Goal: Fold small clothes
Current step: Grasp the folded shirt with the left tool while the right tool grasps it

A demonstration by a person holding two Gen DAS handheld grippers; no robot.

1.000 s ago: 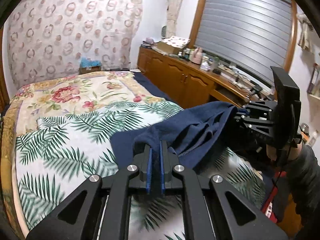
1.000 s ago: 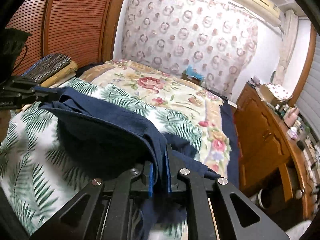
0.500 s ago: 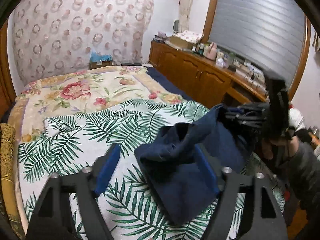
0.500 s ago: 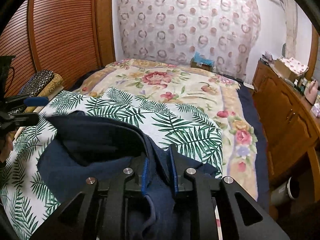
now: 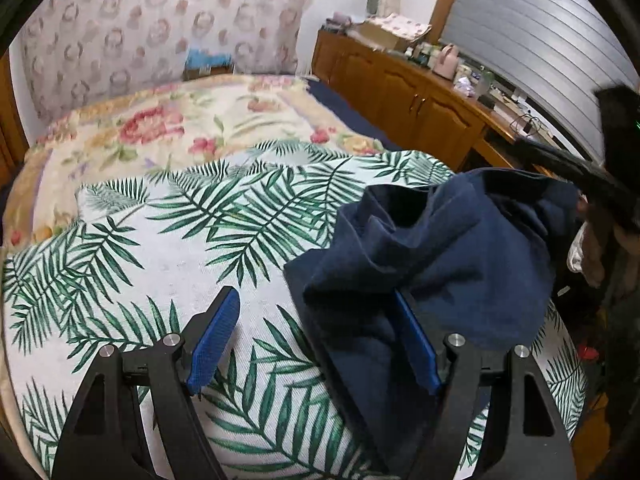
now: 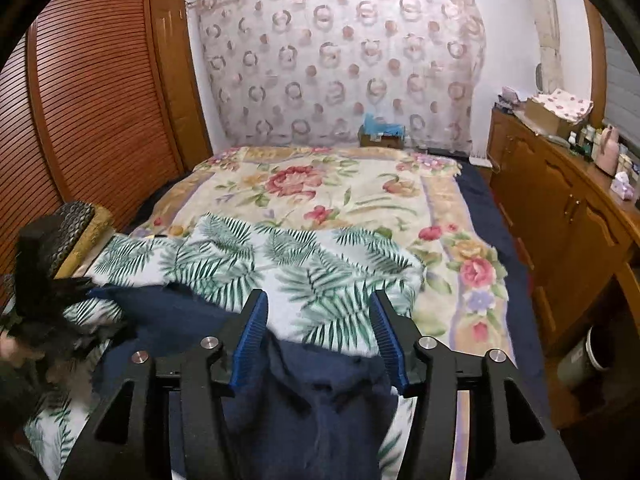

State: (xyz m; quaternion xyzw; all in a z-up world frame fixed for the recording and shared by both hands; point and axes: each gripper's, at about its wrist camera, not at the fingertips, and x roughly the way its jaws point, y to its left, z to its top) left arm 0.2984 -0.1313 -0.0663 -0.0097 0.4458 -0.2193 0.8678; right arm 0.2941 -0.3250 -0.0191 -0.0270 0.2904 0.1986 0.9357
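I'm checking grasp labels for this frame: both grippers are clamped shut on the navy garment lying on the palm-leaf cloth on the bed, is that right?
Not quite: both grippers are open. The left wrist view shows the left gripper spread wide, the navy garment merely draped over one finger. The right wrist view shows the right gripper open too. The garment does lie on the palm-leaf cloth.

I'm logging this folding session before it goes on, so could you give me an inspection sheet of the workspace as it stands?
Surface: palm-leaf print bed cover over a floral blanket.
Job's things: crumpled navy blue fabric garment, bunched, unfolded.
Clutter: nothing seen on the bed.
Grippers: left claw open, garment draped over one finger; right claw open above the garment.
Cables: wires on the wooden sideboard.
Surroundings: patterned curtain, slatted wooden doors.
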